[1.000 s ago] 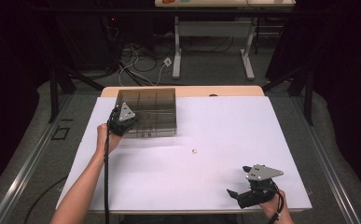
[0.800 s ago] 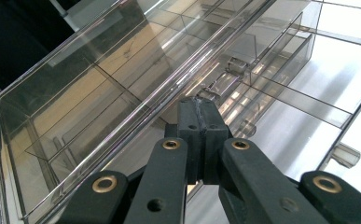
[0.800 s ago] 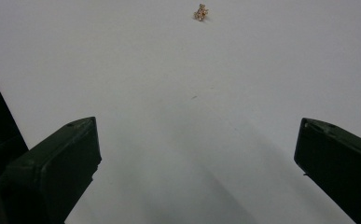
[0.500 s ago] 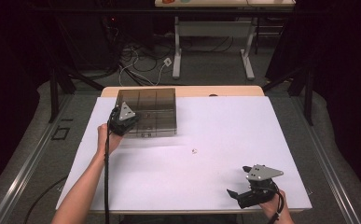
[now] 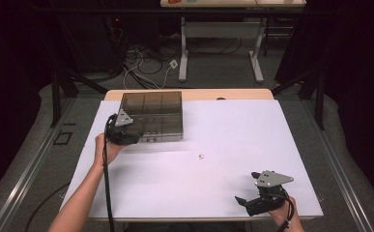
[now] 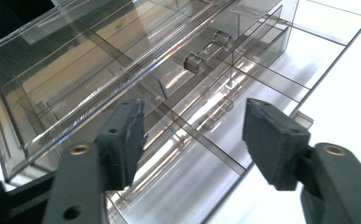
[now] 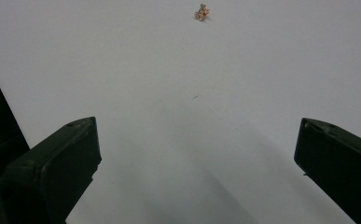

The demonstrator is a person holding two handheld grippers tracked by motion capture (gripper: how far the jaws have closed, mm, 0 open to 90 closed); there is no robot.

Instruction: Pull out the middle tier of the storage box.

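Presently the left gripper (image 5: 135,138) stood at the near left corner of the box (image 5: 151,115), a smoked clear organiser with dividers, lying flat at the far left of the table (image 5: 233,125). Its jaws had just been opening; in the left gripper view the pads (image 6: 128,135) stood spread, clear of the plastic, with the box's near compartments lying between and beyond them but nothing pinched. The lid (image 6: 75,60) appeared raised, tilted up and away from the tray.

The right gripper (image 5: 245,202) rested at the near right of the table, jaws wide apart and empty. A small gold trinket (image 7: 201,12) lay on the bare sheet well ahead of it, apart from the box.

Risks, as judged: with the grip released, the raised lid could drop shut if it was not past its balance point, and nothing was placed to catch it. A light box on a smooth sheet would likely slide if a jaw nudged it. The trinket was tiny; wide jaws closing on it could flick it off rather than seize it.

Orientation: the box lay nearly square to the table, its edges parallel to the table's. No clear long axis could be told. The hinge seemed to run along the far side, so that the opening faced the person.
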